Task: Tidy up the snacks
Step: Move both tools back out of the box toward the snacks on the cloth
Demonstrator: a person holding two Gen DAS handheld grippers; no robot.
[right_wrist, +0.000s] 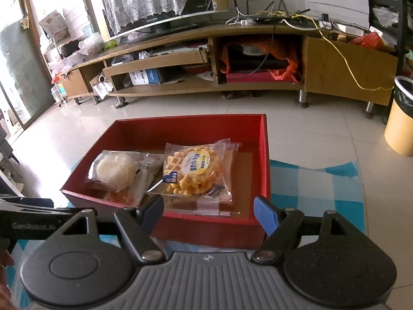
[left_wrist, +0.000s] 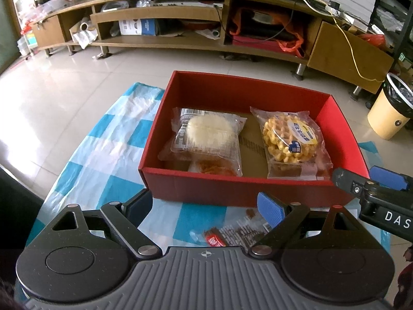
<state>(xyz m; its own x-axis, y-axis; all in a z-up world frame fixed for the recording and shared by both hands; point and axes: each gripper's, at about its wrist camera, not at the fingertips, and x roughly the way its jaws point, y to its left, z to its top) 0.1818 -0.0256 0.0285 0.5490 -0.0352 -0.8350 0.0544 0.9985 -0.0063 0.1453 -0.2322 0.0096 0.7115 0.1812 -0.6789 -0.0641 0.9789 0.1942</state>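
Snack packs [left_wrist: 209,139] inside box [left_wrist: 232,87]

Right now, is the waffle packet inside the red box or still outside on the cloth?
Inside. The waffle packet lies flat on the floor of the red box, within its walls, beside the pale round cake packet.

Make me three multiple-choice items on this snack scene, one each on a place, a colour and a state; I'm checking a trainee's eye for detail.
1. Where does the waffle packet lie?
A. in the box, right side in the left wrist view
B. on the cloth
C. on the floor

2. What colour is the box?
A. blue
B. red
C. yellow

3. How do the left tongs stand?
A. shut on a waffle
B. shut on the box rim
C. open, holding nothing

Answers:
1 A: it rests inside, beside the pale round cake packet.
2 B: its walls are red.
3 C: the pads stand apart above a small red-labelled packet on the checked cloth.
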